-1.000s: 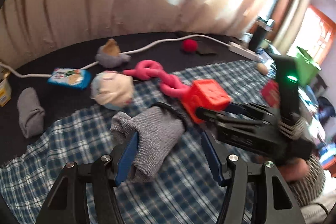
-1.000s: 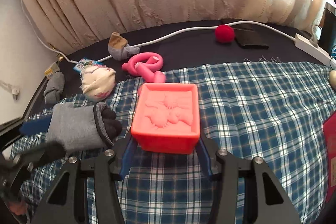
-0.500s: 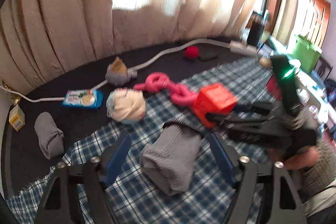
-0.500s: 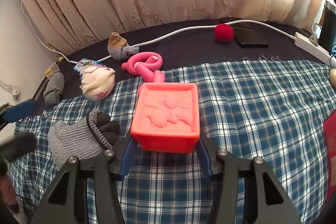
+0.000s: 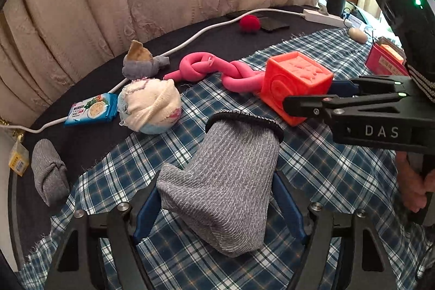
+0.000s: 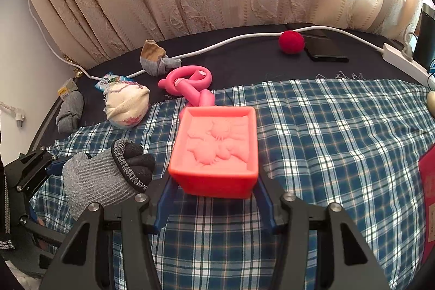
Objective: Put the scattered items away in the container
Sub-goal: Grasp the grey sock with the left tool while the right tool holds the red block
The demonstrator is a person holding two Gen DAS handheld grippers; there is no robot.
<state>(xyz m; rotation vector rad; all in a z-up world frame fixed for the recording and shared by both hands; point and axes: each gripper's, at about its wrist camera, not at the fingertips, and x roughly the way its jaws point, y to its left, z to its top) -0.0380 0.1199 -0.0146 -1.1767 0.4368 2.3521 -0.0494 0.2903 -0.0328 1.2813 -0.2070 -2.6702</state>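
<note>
On the blue-and-white checked cloth spread over the dark desk, a grey knitted glove with a black cuff band lies between the blue pads of the left tool. That tool's jaws are closing; the pads stand at the glove's 2 sides, and whether they press it cannot be told. In the right wrist view the same glove shows black fingers tucked inside its cuff.

The right tool is clamped on the near end of an orange-red square plastic box with a moulded relief, which sits on the cloth. From the left view this box touches a pink knotted foam tube at its far side.

Loose items beyond the cloth: a cream rolled sock ball at the cloth's edge, a blue snack packet just beside it, a grey rolled sock well apart at the left, a grey-and-tan sock bundle by a white cable, and a red pompom next to a black phone.
</note>
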